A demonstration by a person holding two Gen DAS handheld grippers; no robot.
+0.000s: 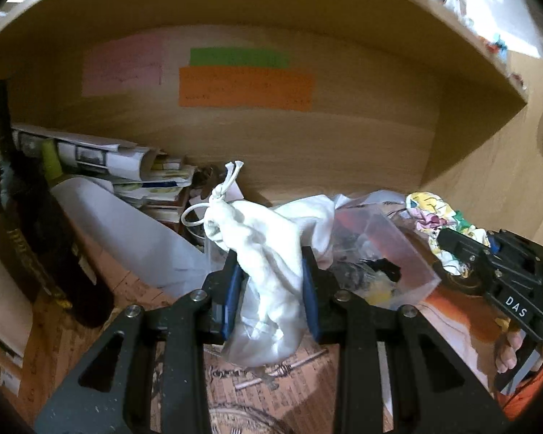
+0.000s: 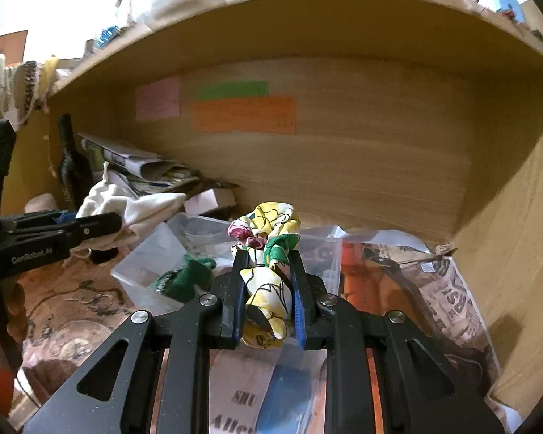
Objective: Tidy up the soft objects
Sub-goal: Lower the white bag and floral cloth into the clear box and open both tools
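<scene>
Looks like a lived-in home corner: wooden shelf alcove (image 2: 344,166) with coloured paper notes (image 2: 243,114) on the back wall, piled papers and booklets (image 1: 126,170), newspapers (image 2: 449,289), crowded top shelf.

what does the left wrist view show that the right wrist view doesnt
Only the left wrist view shows the white roll of paper and the loop of cord on the white bag. Only the right wrist view shows a green knitted piece and the newspaper. Both show the left gripper shut on the white bag, the right gripper shut on the flowered cloth, and the orange note.
</scene>
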